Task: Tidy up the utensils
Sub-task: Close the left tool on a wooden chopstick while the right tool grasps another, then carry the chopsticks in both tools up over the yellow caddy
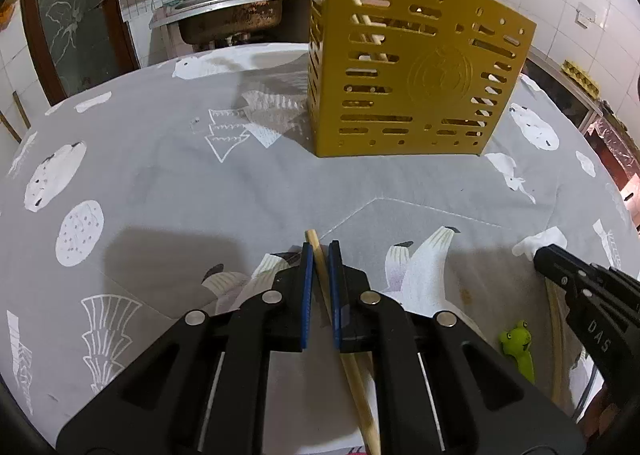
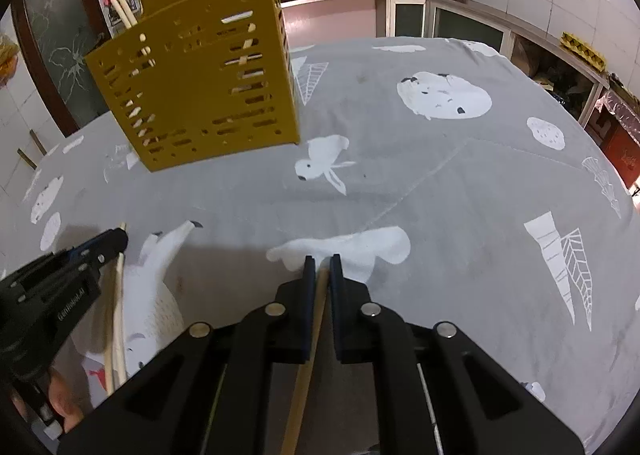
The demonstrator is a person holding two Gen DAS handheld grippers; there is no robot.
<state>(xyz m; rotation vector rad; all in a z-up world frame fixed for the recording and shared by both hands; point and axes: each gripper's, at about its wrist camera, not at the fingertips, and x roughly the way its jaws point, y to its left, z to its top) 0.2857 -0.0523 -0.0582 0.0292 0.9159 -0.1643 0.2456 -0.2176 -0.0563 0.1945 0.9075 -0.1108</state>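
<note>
- Left gripper jaws clamped on a wooden chopstick, low over the table.
- Right gripper jaws clamped on another chopstick.
- Yellow holder stands upright farther back on the grey cloth, chopsticks already inside.

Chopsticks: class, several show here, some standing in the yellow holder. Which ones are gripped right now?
Two: one chopstick clamped in the left gripper, another chopstick in the right gripper. The rest stand in the yellow holder.

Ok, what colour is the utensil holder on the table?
Mustard yellow, with slots and holes; the holder shows best in the left wrist view.
</note>
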